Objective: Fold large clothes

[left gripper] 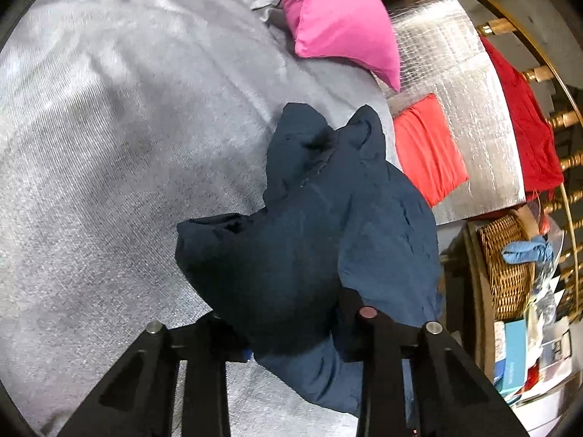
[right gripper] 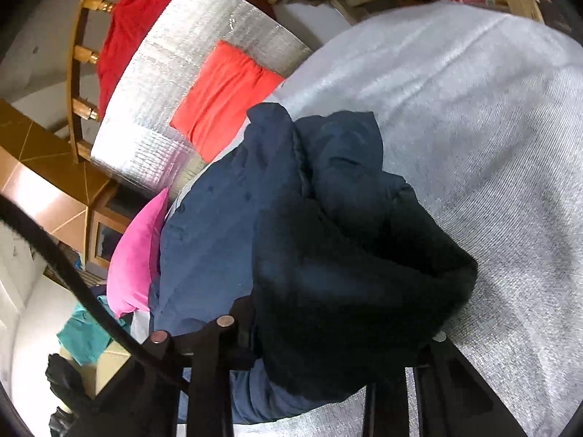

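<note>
While both claws pinch bunched navy garment [left gripper: 302, 225], left claw [left gripper: 291, 331], right claw [right gripper: 328, 342], ribbed grey sheet [left gripper: 109, 145] beneath; folded coral cloth [left gripper: 426, 145] at two o'clock.

**A lived-in home room with laundry spread about**

The setting reads as a domestic room, not a workplace. A wide grey woven cover [left gripper: 120, 138] is spread flat, and beside it lies a silvery quilted mat [left gripper: 470, 116] bearing a folded orange-red cloth [left gripper: 426, 149]. A pink cushion [left gripper: 339, 18] rests at the edge of the grey cover. Turned wooden spindles [left gripper: 539, 73], like those of a bed or chair frame, curve round the mat, with a red garment [left gripper: 524, 123] draped over them. A wicker basket [left gripper: 506, 266] stands near loose boxes and papers [left gripper: 528, 357]. The right wrist view shows brown tiled flooring [right gripper: 47, 189].
</note>
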`<move>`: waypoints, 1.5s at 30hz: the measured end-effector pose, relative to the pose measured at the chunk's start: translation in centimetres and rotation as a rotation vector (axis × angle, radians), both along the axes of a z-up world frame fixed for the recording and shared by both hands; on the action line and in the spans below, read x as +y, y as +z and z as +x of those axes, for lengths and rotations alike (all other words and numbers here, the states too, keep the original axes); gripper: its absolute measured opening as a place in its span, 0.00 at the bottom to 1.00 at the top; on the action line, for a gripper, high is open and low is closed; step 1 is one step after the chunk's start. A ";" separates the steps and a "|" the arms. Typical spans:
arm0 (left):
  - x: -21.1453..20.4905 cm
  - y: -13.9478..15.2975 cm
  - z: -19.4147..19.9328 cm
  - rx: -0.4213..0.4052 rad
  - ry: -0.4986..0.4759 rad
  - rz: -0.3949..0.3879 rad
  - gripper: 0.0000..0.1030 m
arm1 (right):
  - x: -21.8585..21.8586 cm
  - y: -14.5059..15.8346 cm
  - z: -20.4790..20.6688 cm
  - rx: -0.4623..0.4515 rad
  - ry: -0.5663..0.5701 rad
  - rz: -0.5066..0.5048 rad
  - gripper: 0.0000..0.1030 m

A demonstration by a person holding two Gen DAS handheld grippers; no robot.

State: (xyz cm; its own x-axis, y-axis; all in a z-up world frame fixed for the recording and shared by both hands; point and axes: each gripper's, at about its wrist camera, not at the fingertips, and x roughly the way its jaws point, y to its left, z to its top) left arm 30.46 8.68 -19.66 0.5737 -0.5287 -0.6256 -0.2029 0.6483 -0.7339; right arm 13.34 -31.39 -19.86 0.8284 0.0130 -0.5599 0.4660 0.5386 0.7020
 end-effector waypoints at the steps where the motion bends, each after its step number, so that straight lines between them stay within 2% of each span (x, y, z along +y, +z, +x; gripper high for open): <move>1: -0.1 0.0 -0.1 -0.002 0.001 0.002 0.29 | 0.1 0.1 -0.1 0.001 -0.001 -0.012 0.31; 5: 0.3 0.1 -1.0 -0.004 0.001 0.002 0.28 | 0.6 0.6 -0.8 0.001 0.002 -0.045 0.30; 23: 1.4 0.6 -5.9 -0.044 -0.026 0.043 0.27 | 0.7 0.9 -6.3 -0.002 0.037 -0.051 0.30; 33: 1.5 0.6 -7.0 -0.063 -0.052 0.099 0.28 | -0.8 0.8 -6.9 0.003 0.067 -0.044 0.30; 36: 1.4 0.1 -6.3 -0.041 -0.051 0.114 0.36 | -1.4 0.4 -6.6 0.014 0.076 -0.019 0.32; 38: 1.7 -0.1 -6.2 -0.012 -0.033 0.126 0.54 | -1.7 0.3 -6.6 0.020 0.078 0.009 0.36; 39: 2.0 -0.1 -6.3 0.000 -0.026 0.135 0.56 | -1.9 0.2 -6.6 0.037 0.074 0.025 0.46; 41: 2.5 0.1 -6.7 0.000 -0.028 0.129 0.58 | -1.9 0.2 -7.2 0.059 0.073 0.048 0.54; 45: 2.9 1.5 -7.9 -0.028 -0.060 0.183 0.59 | -1.3 1.4 -8.9 0.102 0.105 -0.004 0.54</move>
